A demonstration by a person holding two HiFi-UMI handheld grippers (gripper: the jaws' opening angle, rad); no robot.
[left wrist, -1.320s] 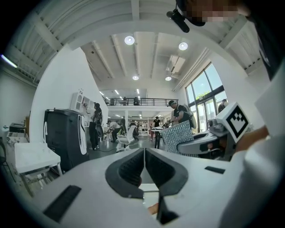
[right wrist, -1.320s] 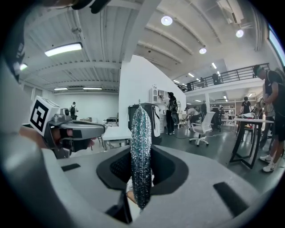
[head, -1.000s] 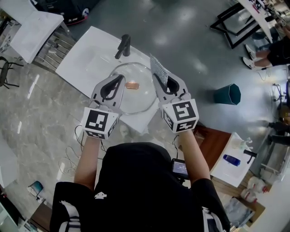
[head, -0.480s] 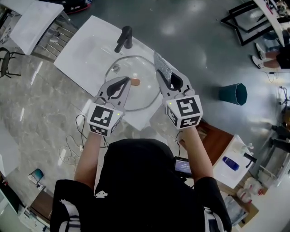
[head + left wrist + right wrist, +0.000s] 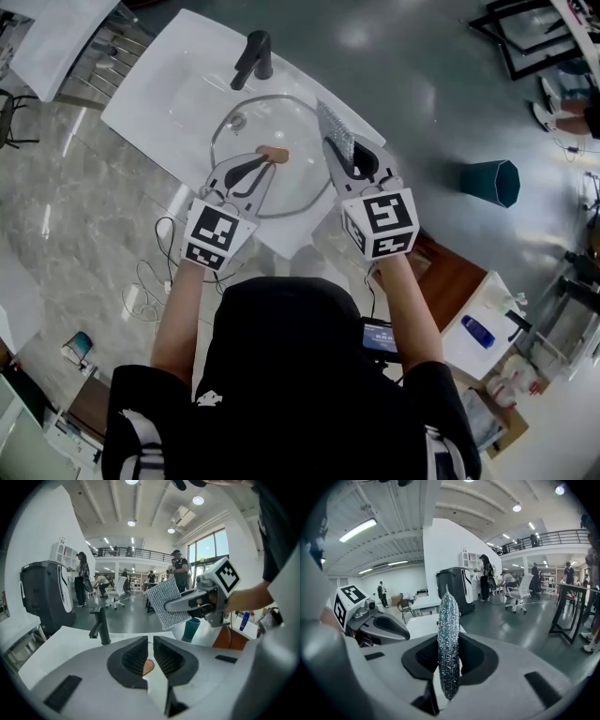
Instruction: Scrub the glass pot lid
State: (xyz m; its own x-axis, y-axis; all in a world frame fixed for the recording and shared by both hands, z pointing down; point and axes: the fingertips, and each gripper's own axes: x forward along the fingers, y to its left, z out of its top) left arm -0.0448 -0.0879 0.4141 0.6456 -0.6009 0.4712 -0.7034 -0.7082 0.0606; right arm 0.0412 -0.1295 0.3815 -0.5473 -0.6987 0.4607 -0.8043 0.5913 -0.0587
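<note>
the glass lid [image 5: 298, 186] lies in the basin by the sink's [image 5: 164, 108] front edge, and with the left gripper's [image 5: 260, 166] jaws shut on nothing just short of its brown knob [image 5: 274, 153], a push from the scrub pad [image 5: 334, 133] clamped in the right gripper [image 5: 341, 161] could skid it.
</note>
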